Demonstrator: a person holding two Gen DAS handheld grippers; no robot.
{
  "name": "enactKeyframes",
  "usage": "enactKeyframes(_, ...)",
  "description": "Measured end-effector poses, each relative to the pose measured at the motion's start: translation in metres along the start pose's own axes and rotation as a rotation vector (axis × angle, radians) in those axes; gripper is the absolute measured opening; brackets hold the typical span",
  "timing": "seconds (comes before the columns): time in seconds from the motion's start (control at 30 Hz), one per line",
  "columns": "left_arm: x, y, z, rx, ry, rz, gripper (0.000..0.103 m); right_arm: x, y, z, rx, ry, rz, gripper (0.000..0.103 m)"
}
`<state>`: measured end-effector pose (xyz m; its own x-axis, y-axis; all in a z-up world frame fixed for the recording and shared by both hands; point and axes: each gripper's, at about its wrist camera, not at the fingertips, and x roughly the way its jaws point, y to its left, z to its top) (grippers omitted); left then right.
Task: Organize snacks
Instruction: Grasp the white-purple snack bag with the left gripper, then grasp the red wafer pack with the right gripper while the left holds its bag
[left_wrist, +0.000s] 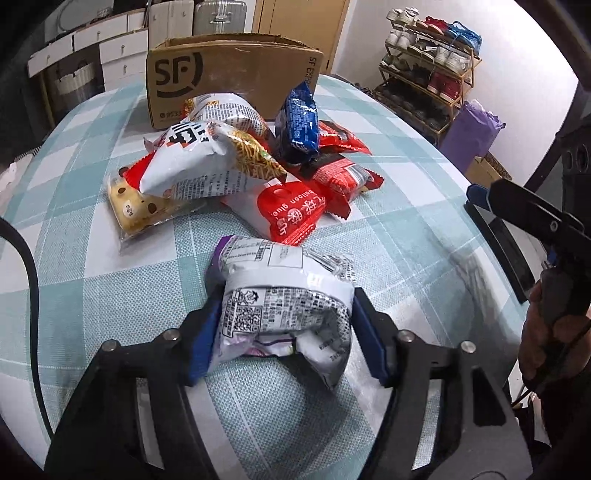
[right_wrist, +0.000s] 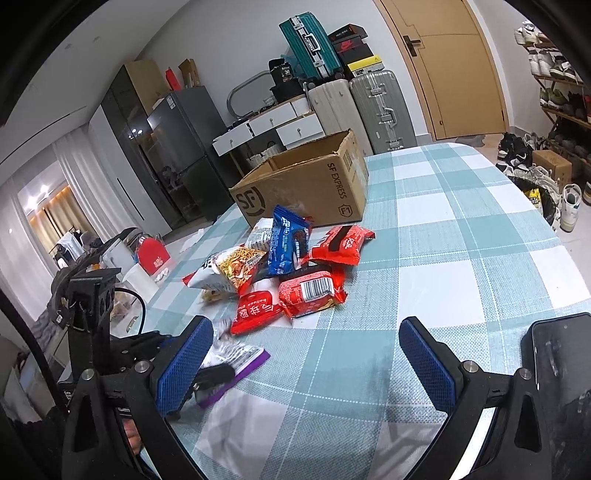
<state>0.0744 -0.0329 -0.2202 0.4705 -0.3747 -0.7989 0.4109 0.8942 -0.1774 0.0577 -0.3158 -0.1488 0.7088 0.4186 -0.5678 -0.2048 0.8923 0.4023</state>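
Note:
My left gripper (left_wrist: 284, 325) is shut on a white and purple snack bag (left_wrist: 284, 295), squeezing it just above the checked tablecloth (left_wrist: 110, 295). The same bag (right_wrist: 236, 356) shows in the right wrist view behind my right gripper's left finger. My right gripper (right_wrist: 306, 354) is open and empty over the cloth; it also shows in the left wrist view (left_wrist: 524, 210) at the right. A pile of snack packets lies ahead: a blue bag (left_wrist: 299, 122), red bags (left_wrist: 291, 214), a white noodle-print bag (left_wrist: 207, 158). An open SF cardboard box (left_wrist: 229, 74) stands behind the pile.
A black phone (right_wrist: 561, 384) lies on the table at the right edge. A shoe rack (left_wrist: 432, 70) stands beyond the table's far right. Suitcases (right_wrist: 373, 103), white drawers and a fridge (right_wrist: 177, 155) stand behind the table.

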Motion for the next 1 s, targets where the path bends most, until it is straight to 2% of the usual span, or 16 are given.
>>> enactKeyframes(0.1, -0.003, 0.006, -0.001, -0.035, -0.003, -0.027, 0.049, -0.001, 0.004, -0.001, -0.008, 0.000, -0.001, 0.102)
enactKeyframes(0.2, -0.006, 0.007, -0.004, -0.039, -0.006, -0.032, 0.046, -0.002, 0.009, -0.002, -0.018, -0.001, -0.001, 0.102)
enactKeyframes(0.5, -0.021, -0.001, -0.008, -0.011, -0.033, -0.016, 0.045, -0.004, 0.020, -0.001, -0.038, -0.003, -0.008, 0.102)
enactKeyframes(0.8, -0.037, 0.005, -0.010, -0.024, -0.059, 0.004, 0.045, -0.006, 0.024, -0.003, -0.043, 0.005, -0.017, 0.102)
enactKeyframes(1.0, -0.048, 0.016, -0.014, -0.065, -0.076, -0.019, 0.045, -0.004, 0.025, -0.003, -0.045, 0.023, -0.034, 0.102)
